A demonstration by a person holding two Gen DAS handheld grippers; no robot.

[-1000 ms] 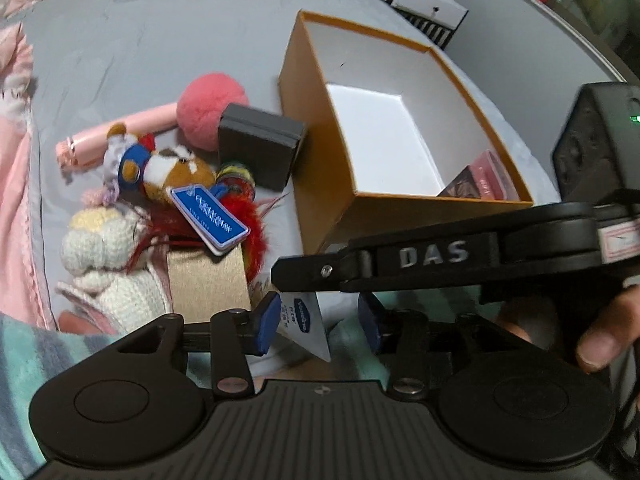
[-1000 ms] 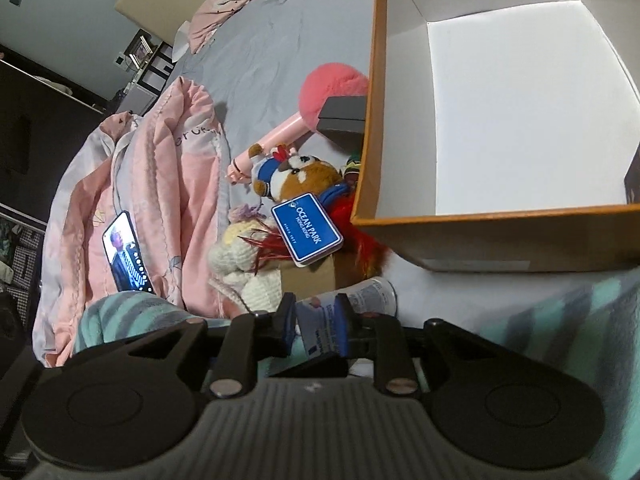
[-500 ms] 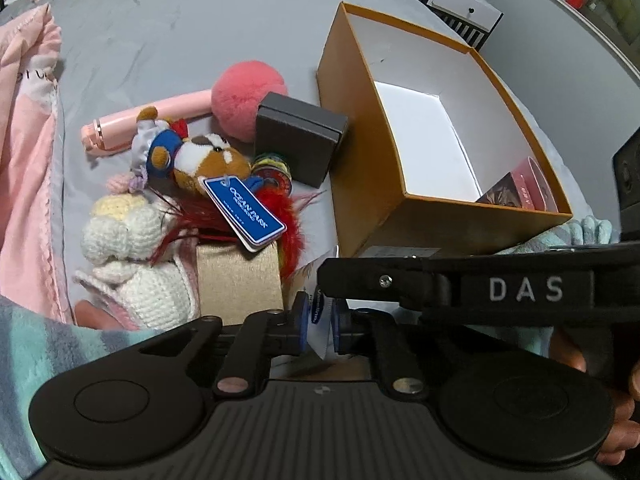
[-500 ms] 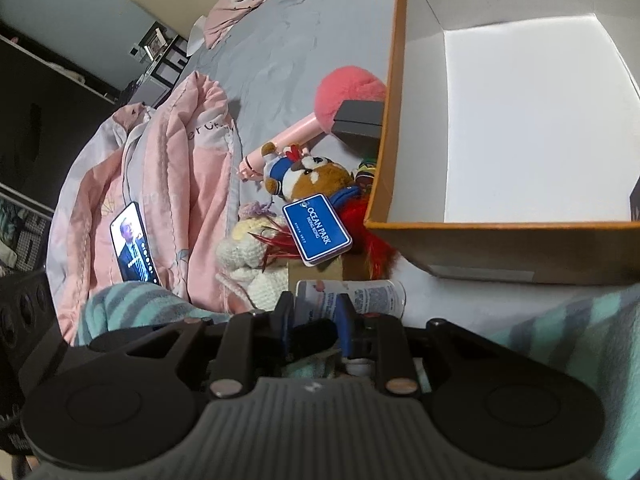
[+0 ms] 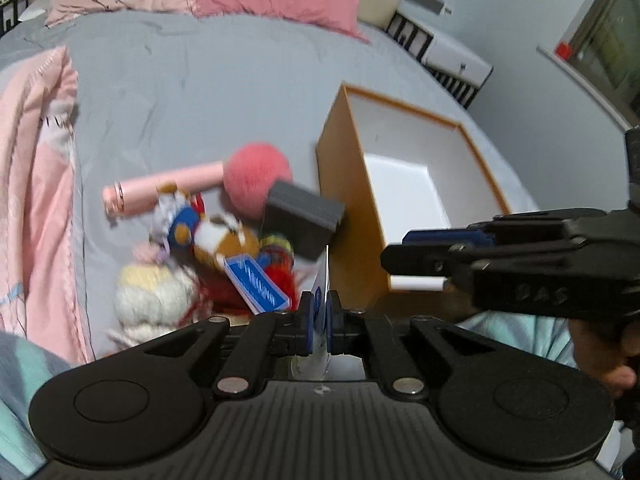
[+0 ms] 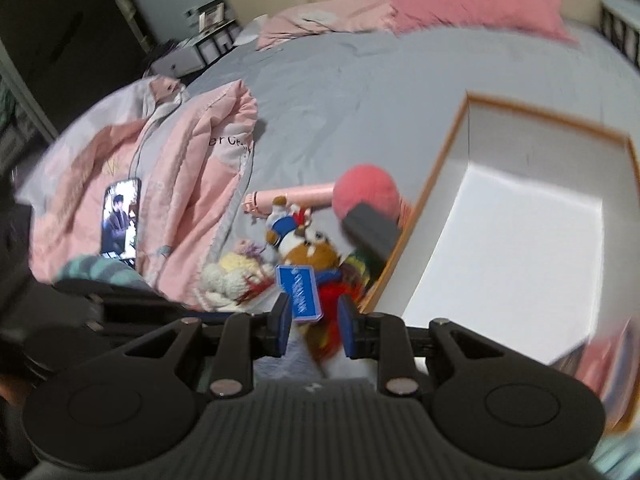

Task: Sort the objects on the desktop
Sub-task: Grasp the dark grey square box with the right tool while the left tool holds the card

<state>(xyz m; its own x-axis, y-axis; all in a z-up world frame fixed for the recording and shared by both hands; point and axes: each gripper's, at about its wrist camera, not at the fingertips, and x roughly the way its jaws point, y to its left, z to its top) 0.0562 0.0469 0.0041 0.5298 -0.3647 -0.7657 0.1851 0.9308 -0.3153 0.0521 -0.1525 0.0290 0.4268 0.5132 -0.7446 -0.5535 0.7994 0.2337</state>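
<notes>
Blue pads of the left gripper [image 5: 319, 316], low centre of its frame, pinch the flat end of a white tube [image 5: 322, 294]. Right gripper [image 6: 312, 330] stands partly open, nothing visibly pressed between its pads. Orange box [image 5: 347, 216] sits right of centre, toys [image 5: 224, 240] heaped at its left.

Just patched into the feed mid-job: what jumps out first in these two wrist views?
The open orange box with its white inside dominates the right of the grey bed. Against its left wall sits a bright heap: a pink pompom, a dark grey box, a plush toy with a blue tag. Nearest the lens, the left gripper is shut on a thin white tube.
</notes>
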